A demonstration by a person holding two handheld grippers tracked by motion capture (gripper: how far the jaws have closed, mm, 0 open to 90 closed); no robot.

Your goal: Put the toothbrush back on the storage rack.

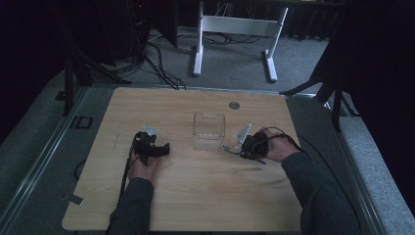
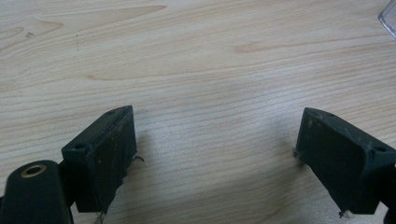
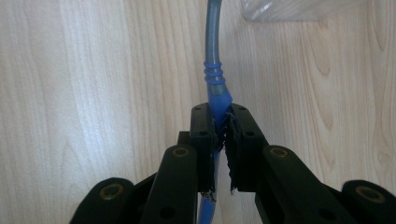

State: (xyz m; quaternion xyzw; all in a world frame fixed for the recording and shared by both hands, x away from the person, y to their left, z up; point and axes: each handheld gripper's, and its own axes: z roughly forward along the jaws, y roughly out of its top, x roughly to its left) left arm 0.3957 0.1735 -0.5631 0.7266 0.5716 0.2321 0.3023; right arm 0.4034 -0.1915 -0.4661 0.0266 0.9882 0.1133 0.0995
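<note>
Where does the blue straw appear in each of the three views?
High view: blue straw right of centre, at the right tongs, beside the clear box.
Right gripper view: centre, clamped in the tongs, running upward.
Left gripper view: not in it.
Shared landmark: the clear box, corners at and.

No readable text, label or number anywhere.

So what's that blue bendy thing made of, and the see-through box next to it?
The blue straw looks like thin, slightly translucent plastic: glossy, with ribbed rings at the bend, and it flattens between the right gripper's jaws. The clear box seems to be rigid transparent plastic, since the tabletop shows through its walls; acrylic or similar, I can't say which.
</note>
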